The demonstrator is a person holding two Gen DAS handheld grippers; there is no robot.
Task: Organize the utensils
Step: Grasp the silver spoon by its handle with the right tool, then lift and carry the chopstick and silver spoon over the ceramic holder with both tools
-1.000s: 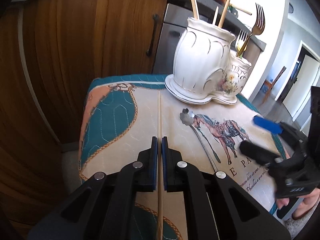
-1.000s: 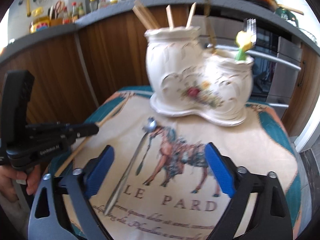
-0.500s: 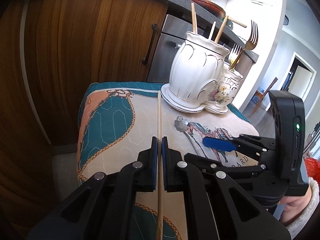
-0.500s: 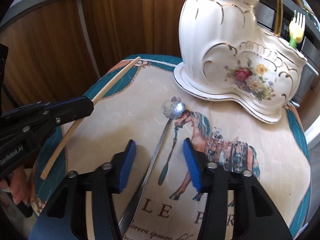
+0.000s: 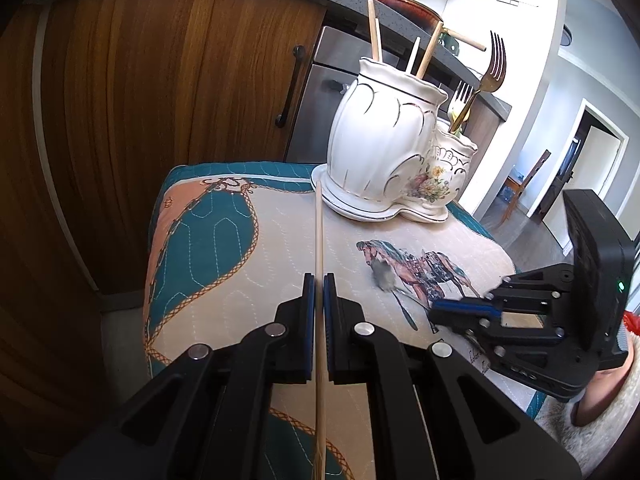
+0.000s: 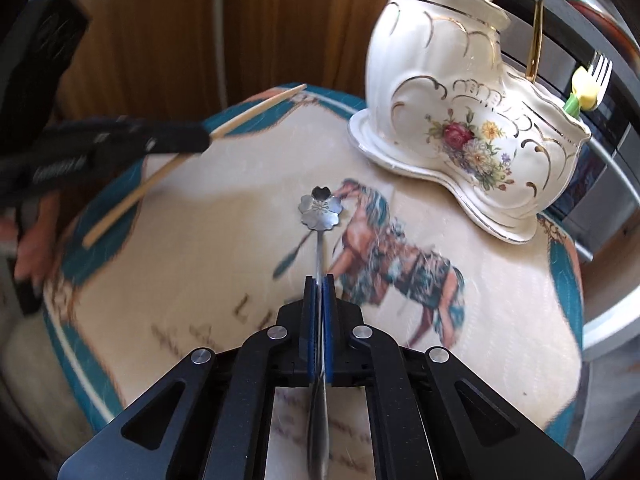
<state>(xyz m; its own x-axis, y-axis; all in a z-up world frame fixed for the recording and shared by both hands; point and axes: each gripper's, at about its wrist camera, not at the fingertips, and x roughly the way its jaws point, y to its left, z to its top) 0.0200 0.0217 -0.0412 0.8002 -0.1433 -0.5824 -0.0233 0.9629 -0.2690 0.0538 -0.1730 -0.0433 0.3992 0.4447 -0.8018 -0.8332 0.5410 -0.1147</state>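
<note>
Left wrist view: we are clamping a chopstick (image 5: 319,248) in our left gripper (image 5: 319,292), jaws closed on it above the tabletop (image 5: 248,280). Our right gripper (image 6: 319,296) is pinching the spoon (image 6: 321,210) handle, near the ceramic holder (image 6: 452,92).

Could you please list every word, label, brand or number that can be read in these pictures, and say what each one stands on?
No text reads whole.
Large printed word on the quilted mat, left of the horse: begins with "L", the rest blurred.
Small script lines below it, near the right gripper in the left wrist view: a fragment like "color", otherwise too small.
White lettering on the left gripper body in the right wrist view: blurred, unreadable.
The white ceramic holder: flowers only, no words.
</note>
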